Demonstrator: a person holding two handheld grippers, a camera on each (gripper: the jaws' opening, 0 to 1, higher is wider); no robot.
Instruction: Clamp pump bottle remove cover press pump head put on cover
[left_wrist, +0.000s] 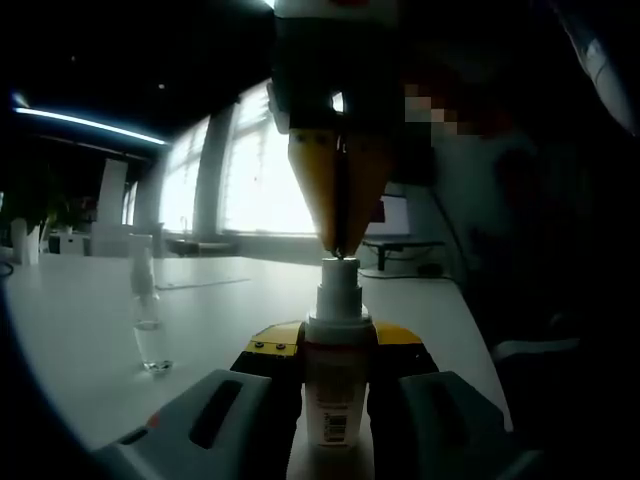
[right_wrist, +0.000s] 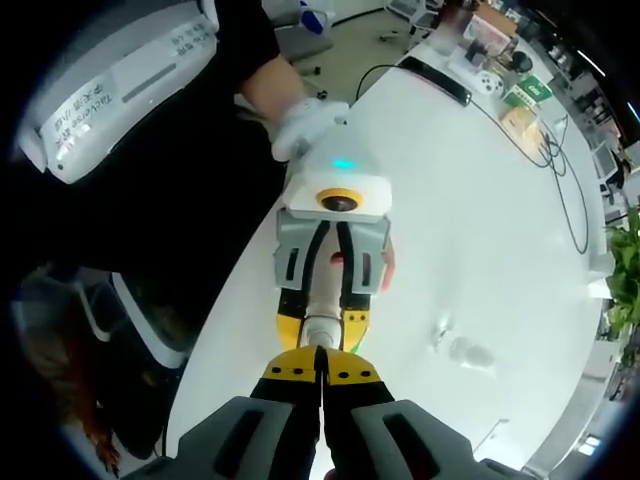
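Fingers of my left gripper (left_wrist: 337, 385) were clenched around the pump bottle (left_wrist: 335, 400), which stood upright between them at six o'clock in the left gripper view, its label with a barcode facing the camera. My right gripper (left_wrist: 338, 250) came down from twelve o'clock in that view, its yellow tips pressed together with no gap, and touched the top of the white pump head (left_wrist: 339, 280). Off at nine o'clock from the bottle, well apart, the clear cover (left_wrist: 146, 320) stood alone on the white table (left_wrist: 80, 340).

Seen from the right gripper view, my right gripper (right_wrist: 321, 372) had its jaws pinched closed on nothing, tips resting on the pump head (right_wrist: 321, 330) at the centre of the frame. Beyond it, toward twelve o'clock, my left gripper (right_wrist: 322, 318) gripped the bottle from both sides, and my gloved hand (right_wrist: 305, 125) held that tool near the table edge. The cover (right_wrist: 472, 350) lay toward three o'clock on the table (right_wrist: 480, 200). Cables (right_wrist: 560, 160) trailed across the far end at one o'clock, near some boxes (right_wrist: 520, 95).
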